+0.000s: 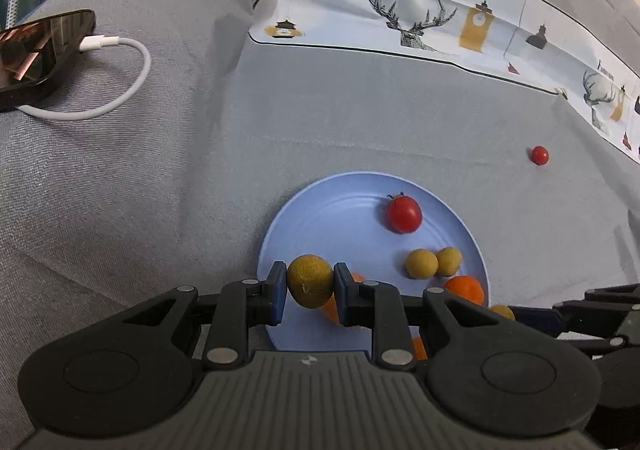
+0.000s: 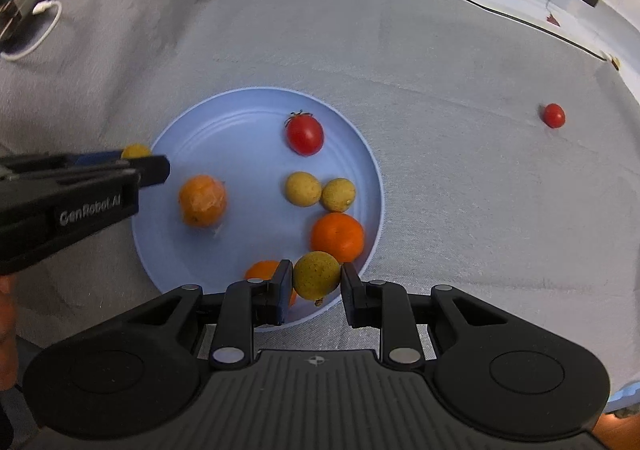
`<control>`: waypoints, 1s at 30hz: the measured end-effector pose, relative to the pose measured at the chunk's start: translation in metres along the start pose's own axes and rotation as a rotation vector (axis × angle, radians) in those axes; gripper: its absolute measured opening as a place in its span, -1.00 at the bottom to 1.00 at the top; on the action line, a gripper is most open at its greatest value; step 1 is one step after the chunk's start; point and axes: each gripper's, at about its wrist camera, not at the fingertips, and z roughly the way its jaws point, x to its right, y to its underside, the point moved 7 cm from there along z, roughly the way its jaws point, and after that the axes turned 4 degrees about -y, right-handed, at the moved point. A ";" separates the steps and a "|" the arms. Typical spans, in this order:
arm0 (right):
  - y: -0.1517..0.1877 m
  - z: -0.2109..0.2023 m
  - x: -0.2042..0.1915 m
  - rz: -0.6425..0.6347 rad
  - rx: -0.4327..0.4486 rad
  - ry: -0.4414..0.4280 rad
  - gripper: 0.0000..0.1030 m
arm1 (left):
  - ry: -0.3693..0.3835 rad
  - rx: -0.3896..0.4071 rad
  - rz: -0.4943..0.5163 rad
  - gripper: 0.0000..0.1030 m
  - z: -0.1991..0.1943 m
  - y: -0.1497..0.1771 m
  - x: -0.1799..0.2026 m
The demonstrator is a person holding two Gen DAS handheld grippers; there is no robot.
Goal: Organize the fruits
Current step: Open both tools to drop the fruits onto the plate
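Both grippers are clamping small yellow-green round fruits over the blue plate (image 2: pixel 368 169): the left gripper (image 1: pixel 310 288) is pinching one fruit (image 1: pixel 311 281) at the plate's left rim, the right gripper (image 2: pixel 316 280) another (image 2: pixel 317 274) at its near rim. If either fruit is let go this close to the edge, it is probably rolling off onto the grey cloth (image 2: pixel 460 177), or knocking the orange (image 2: pixel 338 236) touching it. One cherry tomato (image 2: pixel 554 115) is lying well right of the plate.

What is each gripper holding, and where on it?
Left gripper: a yellow-green round fruit, pinched across its sides. Right gripper: another yellow-green fruit, also gripped at its sides.
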 end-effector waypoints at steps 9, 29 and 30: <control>-0.013 0.006 0.003 -0.009 0.053 -0.053 -0.48 | -0.003 -0.006 0.069 -0.46 0.014 -0.002 0.020; 0.060 -0.136 0.034 0.081 0.397 -0.039 0.90 | -0.044 0.182 0.129 0.99 -0.145 0.061 -0.009; 0.065 -0.144 0.038 0.084 0.421 -0.035 0.93 | -0.039 0.188 0.143 0.99 -0.150 0.062 -0.001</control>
